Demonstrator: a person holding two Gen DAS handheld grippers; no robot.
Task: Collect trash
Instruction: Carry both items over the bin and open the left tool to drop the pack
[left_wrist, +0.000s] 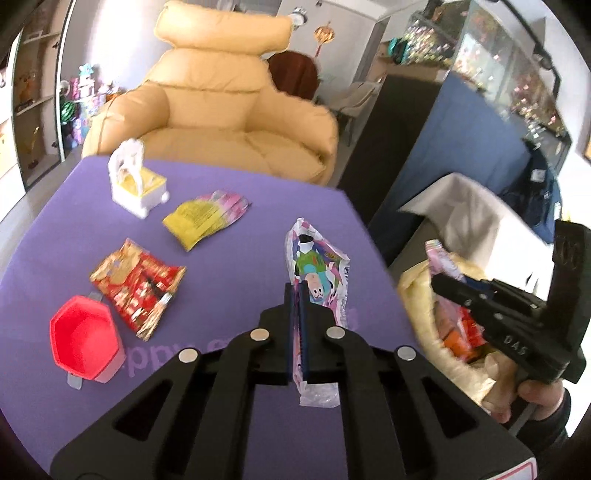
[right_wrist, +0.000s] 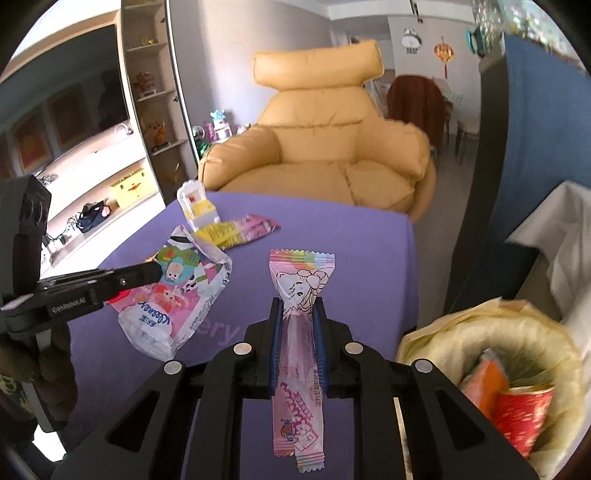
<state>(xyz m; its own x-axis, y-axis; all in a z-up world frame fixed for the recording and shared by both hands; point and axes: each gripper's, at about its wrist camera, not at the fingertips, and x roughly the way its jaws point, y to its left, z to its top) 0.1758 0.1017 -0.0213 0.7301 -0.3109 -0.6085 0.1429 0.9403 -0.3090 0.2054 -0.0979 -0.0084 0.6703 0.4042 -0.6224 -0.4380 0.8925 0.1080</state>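
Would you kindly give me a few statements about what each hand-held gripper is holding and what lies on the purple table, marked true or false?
1. The left hand-held gripper is shut on a cartoon-print wrapper. True.
2. The right hand-held gripper is open and holds nothing. False: it is shut on a long pink candy wrapper.
3. A red snack packet lies on the purple table beside a red cup. True.
4. The lined trash bin holds nothing. False: a red paper cup and other wrappers are in it.
5. The white toy chair lies inside the bin. False: it stands on the table near the far edge.
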